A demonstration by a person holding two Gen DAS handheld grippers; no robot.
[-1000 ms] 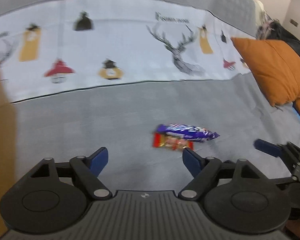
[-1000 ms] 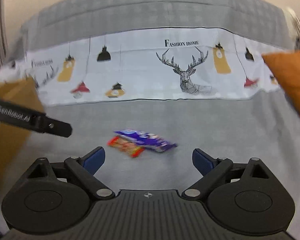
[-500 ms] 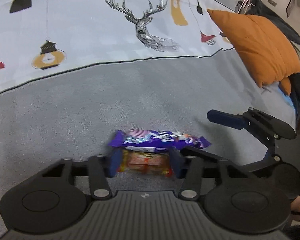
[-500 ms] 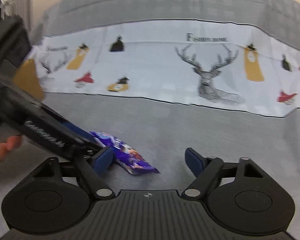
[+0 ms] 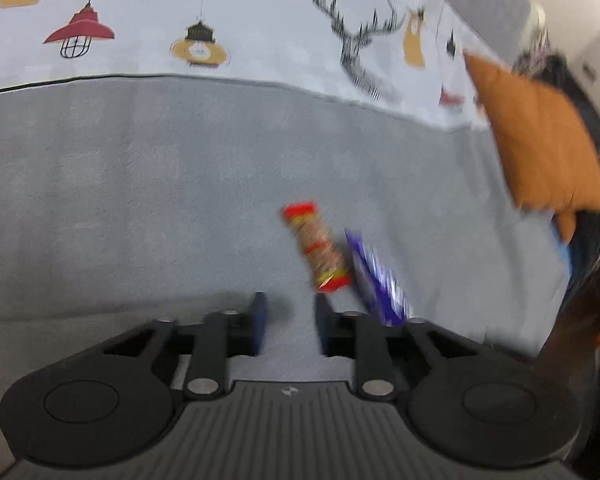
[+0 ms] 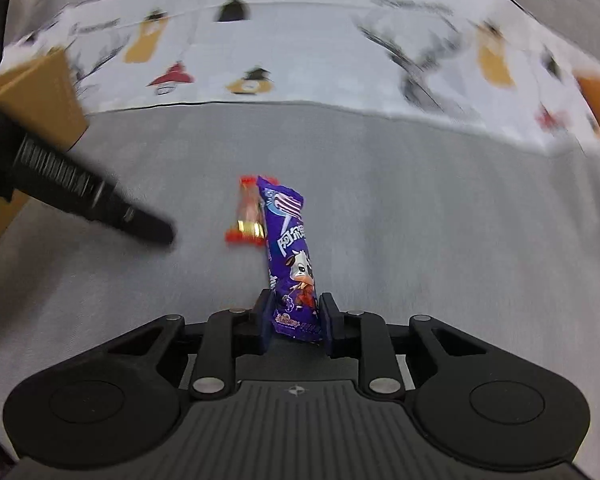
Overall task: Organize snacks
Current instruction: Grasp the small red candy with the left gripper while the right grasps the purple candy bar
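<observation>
A purple snack bar [image 6: 290, 256] with a cartoon cow stands on end between the fingers of my right gripper [image 6: 293, 318], which is shut on its lower end. It also shows blurred in the left wrist view [image 5: 376, 280]. A red and yellow snack packet [image 6: 249, 216] lies on the grey bed just left of it and shows in the left wrist view [image 5: 318, 252]. My left gripper [image 5: 288, 320] is partly closed with nothing between its fingers, just short of the red packet. Its finger [image 6: 100, 200] reaches in from the left in the right wrist view.
A grey bed cover [image 5: 140, 184] with a white printed band of lamps and a deer [image 5: 356, 48] lies behind. An orange cushion [image 5: 540, 140] sits at the right. A brown cardboard box [image 6: 36, 92] stands at the left.
My right gripper has closed on the purple bar. My left gripper has let go of the red packet and pulled back from it; both packets now point away from the cameras.
</observation>
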